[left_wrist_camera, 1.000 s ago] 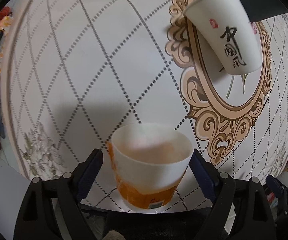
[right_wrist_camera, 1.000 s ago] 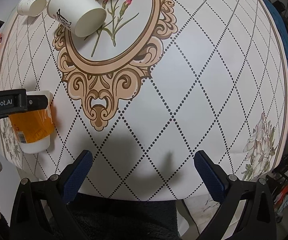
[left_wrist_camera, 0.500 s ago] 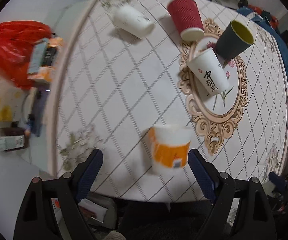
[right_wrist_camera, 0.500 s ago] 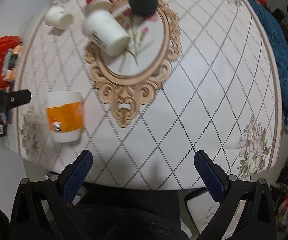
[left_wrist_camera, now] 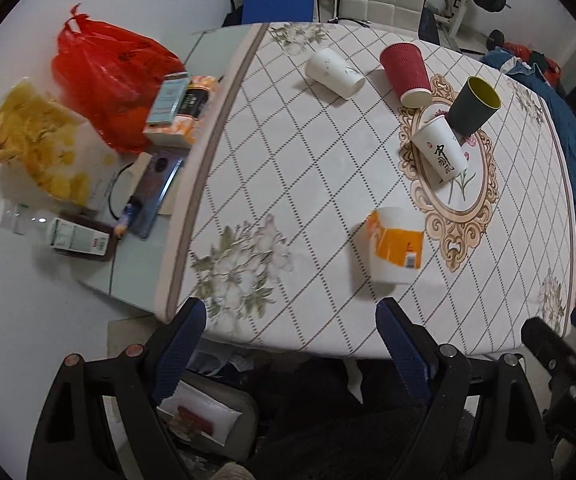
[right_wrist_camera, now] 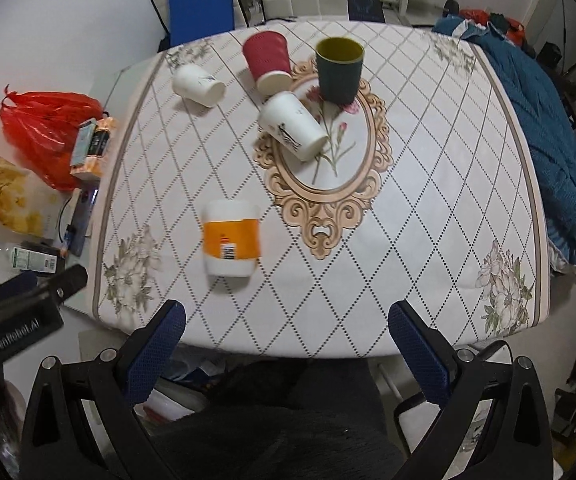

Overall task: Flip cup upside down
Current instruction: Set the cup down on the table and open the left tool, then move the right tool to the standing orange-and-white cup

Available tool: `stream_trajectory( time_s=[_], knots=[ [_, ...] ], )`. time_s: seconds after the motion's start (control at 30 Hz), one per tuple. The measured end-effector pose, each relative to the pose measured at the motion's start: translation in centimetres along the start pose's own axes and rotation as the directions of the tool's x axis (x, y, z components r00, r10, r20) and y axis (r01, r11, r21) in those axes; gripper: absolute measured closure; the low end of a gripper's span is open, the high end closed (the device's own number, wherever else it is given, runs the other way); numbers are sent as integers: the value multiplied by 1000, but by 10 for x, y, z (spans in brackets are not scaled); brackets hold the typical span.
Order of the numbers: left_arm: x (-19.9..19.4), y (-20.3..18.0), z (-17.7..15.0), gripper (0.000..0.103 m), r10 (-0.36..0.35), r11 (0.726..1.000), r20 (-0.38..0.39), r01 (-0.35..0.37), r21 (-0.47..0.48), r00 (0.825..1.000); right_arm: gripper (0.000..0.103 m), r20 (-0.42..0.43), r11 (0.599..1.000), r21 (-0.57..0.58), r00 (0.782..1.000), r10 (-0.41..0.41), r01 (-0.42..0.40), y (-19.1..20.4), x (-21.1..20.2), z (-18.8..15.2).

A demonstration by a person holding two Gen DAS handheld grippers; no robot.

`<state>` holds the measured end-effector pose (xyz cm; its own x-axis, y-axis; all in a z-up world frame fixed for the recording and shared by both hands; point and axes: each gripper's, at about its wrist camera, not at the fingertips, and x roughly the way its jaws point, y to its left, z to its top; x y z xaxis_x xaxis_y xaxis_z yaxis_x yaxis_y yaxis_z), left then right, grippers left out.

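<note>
Orange-banded white cup [left_wrist_camera: 395, 246] [right_wrist_camera: 230, 243] upside down on the tabletop [left_wrist_camera: 308, 184] [right_wrist_camera: 428, 216], wide mouth on the cloth, base up, at about 7 o'clock from the oval floral medallion [right_wrist_camera: 330, 156] and just beside its scrolled border. Slightly blurred in both views.

Left gripper [left_wrist_camera: 292, 330] back off the tabletop's near edge, jaws wide, nothing between them; cup well apart, up at 1 o'clock. Right gripper [right_wrist_camera: 285, 330] likewise off the near edge, jaws wide and empty, cup up at 11 o'clock. Left gripper's black body visible at 8 o'clock in the right wrist view.

Farther back on the tabletop: white cup with black calligraphy [left_wrist_camera: 440, 154] [right_wrist_camera: 292, 127] mouth down on the medallion; dark cup with yellow-green interior [left_wrist_camera: 474, 105] [right_wrist_camera: 339, 70] upright, just behind it; red ribbed cup [left_wrist_camera: 405, 74] [right_wrist_camera: 267, 63] inverted; plain white cup [left_wrist_camera: 334, 73] [right_wrist_camera: 198, 85] lying on its side toward 11 o'clock.

Beyond the tabletop's left edge, red plastic bag [left_wrist_camera: 107, 80] [right_wrist_camera: 43, 128] and yellow snack bag [left_wrist_camera: 35, 144].
</note>
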<state>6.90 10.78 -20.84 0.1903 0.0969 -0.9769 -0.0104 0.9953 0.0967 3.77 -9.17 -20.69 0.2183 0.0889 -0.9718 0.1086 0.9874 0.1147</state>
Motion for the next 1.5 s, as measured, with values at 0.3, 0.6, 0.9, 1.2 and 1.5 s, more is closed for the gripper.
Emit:
stream_trajectory(
  time_s=[0.3,0.6,0.9,1.2,1.5],
  knots=[
    [1,18,-11,16,28,999,7,-28,-36,1000,0,-9,999,-37,1000,21,-21,32,0,-8],
    [42,45,-2,16,85,985,-42,-90,-149,996,0,-75,973,-226,997,28,-44,55,37,20],
    [93,55,-5,16,106,963,-137,-137,-234,985,0,8,670,-732,985,-173,123,93,80,55],
    [126,58,-13,16,93,940,-198,-151,-304,976,1,303,-188,-947,923,-239,262,130,129,5],
    [150,61,-15,16,78,924,-232,-157,-349,970,5,438,-898,-394,899,5,197,98,171,-61]
  ],
)
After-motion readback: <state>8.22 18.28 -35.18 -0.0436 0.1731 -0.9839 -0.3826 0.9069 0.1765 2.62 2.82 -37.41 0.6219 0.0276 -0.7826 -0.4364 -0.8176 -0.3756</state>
